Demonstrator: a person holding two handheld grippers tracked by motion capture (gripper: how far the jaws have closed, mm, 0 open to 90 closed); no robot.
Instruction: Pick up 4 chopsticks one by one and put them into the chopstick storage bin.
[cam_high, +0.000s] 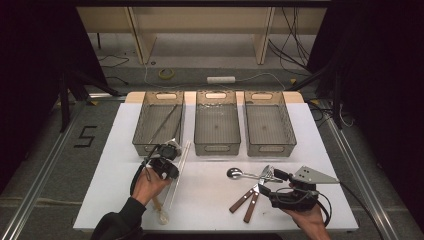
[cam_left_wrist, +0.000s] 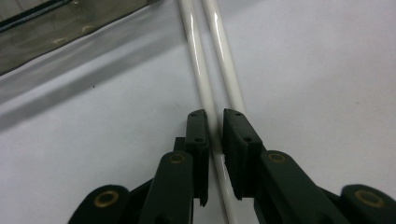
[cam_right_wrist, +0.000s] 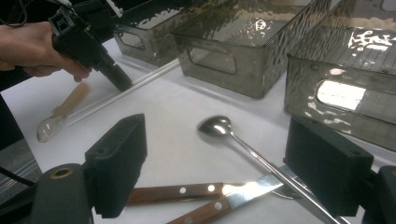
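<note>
Left gripper (cam_left_wrist: 215, 123) clamps one of two white chopsticks (cam_left_wrist: 204, 84) at frame centre; right gripper (cam_right_wrist: 215, 163) gapes over one spoon (cam_right_wrist: 215, 126) and two knives (cam_right_wrist: 187, 191); three bins (cam_high: 217, 122) above.

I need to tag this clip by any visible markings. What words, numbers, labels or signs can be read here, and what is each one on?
"5": a dark figure marked on the grey floor left of the white table.
The three bins, the cutlery, the white chopsticks and both grippers carry no lettering that can be read.
</note>
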